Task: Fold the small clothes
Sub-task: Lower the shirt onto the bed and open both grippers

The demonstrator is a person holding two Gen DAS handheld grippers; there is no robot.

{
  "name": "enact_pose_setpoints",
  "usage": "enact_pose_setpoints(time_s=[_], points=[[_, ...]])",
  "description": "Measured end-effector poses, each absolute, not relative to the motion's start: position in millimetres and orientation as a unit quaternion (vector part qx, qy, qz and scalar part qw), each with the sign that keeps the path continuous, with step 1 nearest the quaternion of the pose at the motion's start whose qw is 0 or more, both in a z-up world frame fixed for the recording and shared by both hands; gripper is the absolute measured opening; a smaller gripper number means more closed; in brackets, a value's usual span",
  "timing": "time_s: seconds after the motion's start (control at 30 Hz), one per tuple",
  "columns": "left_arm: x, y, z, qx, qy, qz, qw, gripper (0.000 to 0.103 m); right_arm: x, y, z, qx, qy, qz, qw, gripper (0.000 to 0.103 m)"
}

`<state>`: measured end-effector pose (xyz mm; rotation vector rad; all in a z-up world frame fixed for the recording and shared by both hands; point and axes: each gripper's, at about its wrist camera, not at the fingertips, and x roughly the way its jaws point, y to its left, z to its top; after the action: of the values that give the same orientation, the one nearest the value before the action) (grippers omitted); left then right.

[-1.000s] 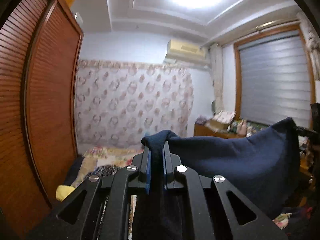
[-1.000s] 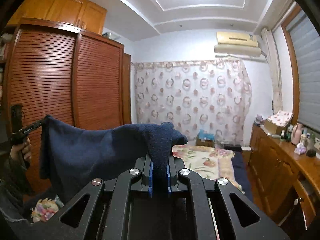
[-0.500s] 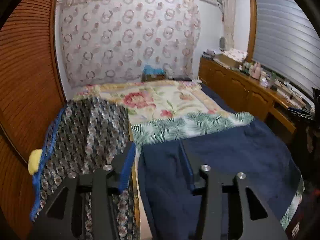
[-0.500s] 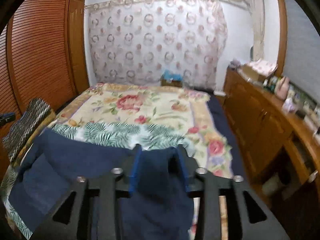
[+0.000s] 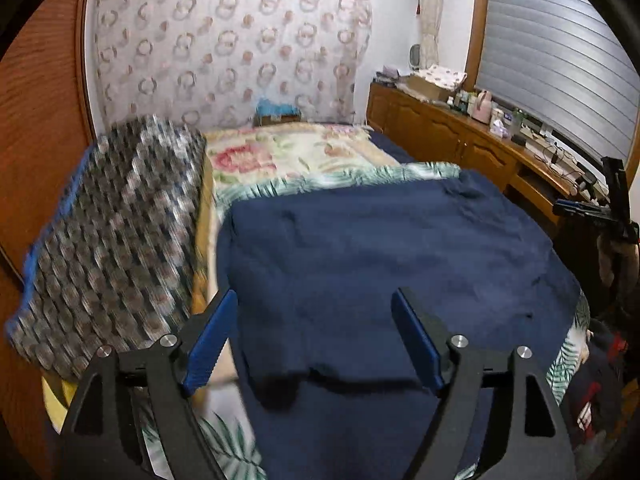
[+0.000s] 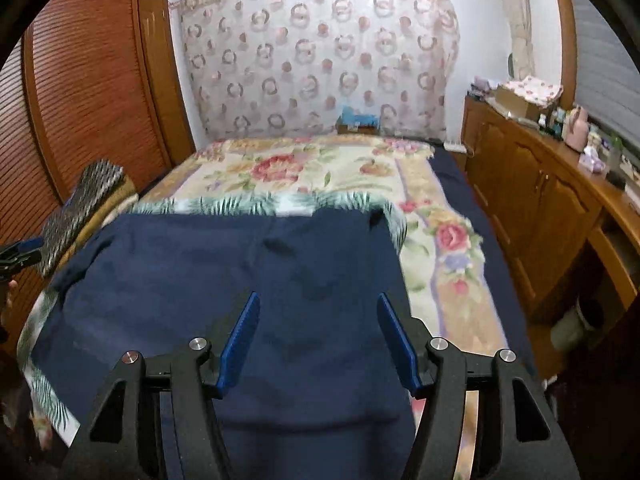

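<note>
Bedroom interior: a bed w/ floral cover runs toward the far wall, where a sheer curtain printed w/ rings hangs across most of the width. Left, a louvred wood wardrobe stands just beside the bed. Right, a low wood cabinet runs along the wall, its top crowded w/ bottles, a box & small items. Above it, a window w/ grey slatted blind in wood frame. Walls pale blue-white.
</note>
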<state>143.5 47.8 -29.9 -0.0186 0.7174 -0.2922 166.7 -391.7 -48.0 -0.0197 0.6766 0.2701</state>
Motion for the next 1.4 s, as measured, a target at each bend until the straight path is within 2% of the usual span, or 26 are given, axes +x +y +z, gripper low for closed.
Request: enact_pose_setpoints(time_s=[0.37,0.63,0.77,0.87,0.93,1.13,1.3,1.37,1.4], points=[[128.6,44.7,-74.1,-0.009,0.395,-0.123,0.91,0.08,158.5,-397.0,-73.6,0.019,0.404,0.15,0.902,0.063],[136.0,43.9,-98.0,0.0,0.428,-0.096,0.899,0.08,178.4,-400.8,-68.2,0.029,0.4,0.136,0.906,0.063],[136.1,38.7,-99.3,0.015,0.429,-0.093,0.899,0.084,177.2,-401.6,-68.8,0.029,0.385,0.126,0.914,0.063],[138.4,32.6,-100.6,0.027,0.433,-0.095,0.896,0.093,174.8,-400.5,-72.7,0.029,0.378,0.124,0.917,0.063],[141.2,30.3,-101.4,0.028,0.435,-0.096,0.895,0.096,172.7,-403.0,-74.3,0.031,0.375,0.125,0.918,0.063],[142.2,31.3,-102.9,0.028,0.435,-0.096,0.895,0.096,160.7,-389.1,-87.8,0.016,0.371,0.122,0.92,0.063],[142.0,34.3,-101.8,0.026,0.435,-0.099,0.894,0.095,159.8,-387.5,-87.1,0.007,0.371,0.118,0.921,0.063],[134.2,42.8,-98.8,0.012,0.428,-0.105,0.898,0.082,159.4,-386.5,-86.7,0.008,0.371,0.119,0.921,0.063],[132.1,45.5,-95.3,0.003,0.421,-0.11,0.9,0.08,159.2,-386.8,-86.7,0.009,0.371,0.119,0.921,0.063]])
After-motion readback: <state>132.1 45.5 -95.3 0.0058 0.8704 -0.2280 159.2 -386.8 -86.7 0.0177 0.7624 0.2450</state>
